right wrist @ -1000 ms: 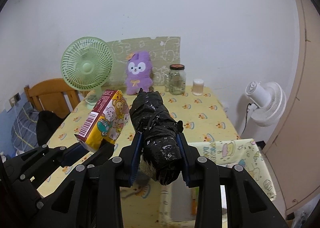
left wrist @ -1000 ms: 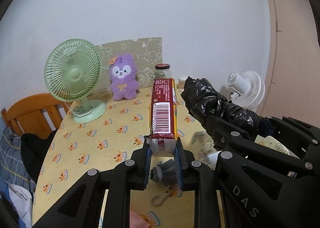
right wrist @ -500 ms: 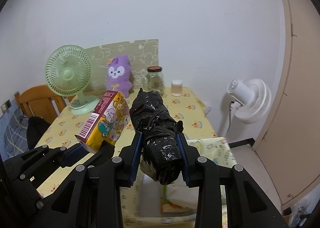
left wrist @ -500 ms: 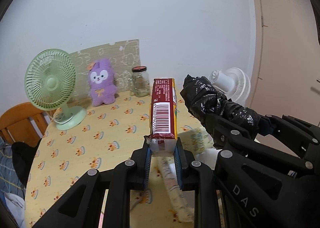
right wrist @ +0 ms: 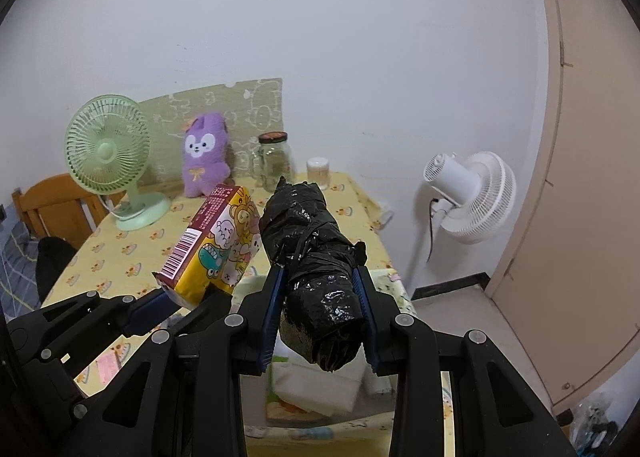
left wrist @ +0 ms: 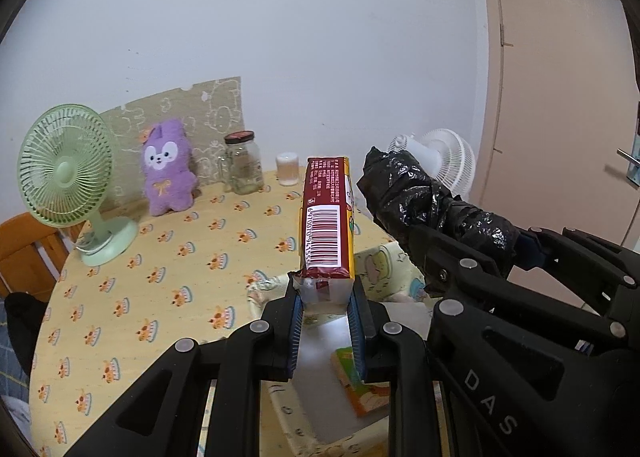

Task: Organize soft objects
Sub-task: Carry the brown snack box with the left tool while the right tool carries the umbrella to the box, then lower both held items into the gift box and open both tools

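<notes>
Both grippers are held side by side in the air, just past the near edge of the table [left wrist: 160, 257] with its yellow patterned cloth. Clamped between the blue pads of the left gripper [left wrist: 326, 305] is the end of a soft tissue pack [left wrist: 328, 225], maroon and yellow with a barcode facing the left camera and cartoon animals on its side. The right gripper [right wrist: 320, 297] is closed around a black plastic-wrapped bundle [right wrist: 312, 257], which sticks out forward past its fingers. Below the two grippers sits a fabric storage bin [left wrist: 384, 269] printed with pastel cartoons; white soft items and a colourful packet [left wrist: 360, 381] lie inside it. At the far side of the table stand a green fan [left wrist: 64, 177], a purple plush toy [left wrist: 168, 169], a glass jar [left wrist: 242, 165] and a small white container [left wrist: 288, 169]. A white fan [right wrist: 476, 197] stands on the floor by the wall.
</notes>
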`<state>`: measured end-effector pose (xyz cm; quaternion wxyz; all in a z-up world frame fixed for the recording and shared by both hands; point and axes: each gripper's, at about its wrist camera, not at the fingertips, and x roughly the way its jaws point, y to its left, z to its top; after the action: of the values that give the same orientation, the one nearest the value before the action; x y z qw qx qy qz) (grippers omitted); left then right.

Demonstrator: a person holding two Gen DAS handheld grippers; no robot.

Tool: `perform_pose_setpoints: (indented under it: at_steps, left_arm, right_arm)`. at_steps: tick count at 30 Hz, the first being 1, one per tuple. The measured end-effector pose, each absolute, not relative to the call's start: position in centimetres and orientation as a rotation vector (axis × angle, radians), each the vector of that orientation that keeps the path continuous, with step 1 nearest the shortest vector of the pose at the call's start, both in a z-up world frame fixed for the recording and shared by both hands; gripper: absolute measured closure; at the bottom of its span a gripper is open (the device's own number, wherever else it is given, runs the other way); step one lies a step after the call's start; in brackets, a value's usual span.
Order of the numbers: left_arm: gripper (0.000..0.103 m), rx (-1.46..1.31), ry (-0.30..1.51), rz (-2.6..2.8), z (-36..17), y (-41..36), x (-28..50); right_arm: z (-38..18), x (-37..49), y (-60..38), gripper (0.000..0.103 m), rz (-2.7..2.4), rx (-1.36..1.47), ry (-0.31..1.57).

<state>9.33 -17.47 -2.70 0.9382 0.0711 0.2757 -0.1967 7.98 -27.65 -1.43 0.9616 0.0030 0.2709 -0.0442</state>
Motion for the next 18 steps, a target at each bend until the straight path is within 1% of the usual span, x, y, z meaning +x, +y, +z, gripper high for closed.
perform_pose_setpoints:
  at_steps: [14, 18]
  left_arm:
    - [0.083, 0.177, 0.633, -0.477, -5.4, -20.6, 9.2]
    - [0.081, 0.190, 0.670, -0.508, -6.1, -21.4, 9.5]
  right_arm:
    - [-4.2, 7.7, -30.8, 0.065, -0.146, 0.047, 0.610]
    - [-4.9, 7.7, -31.7, 0.065, -0.168, 0.065, 0.621]
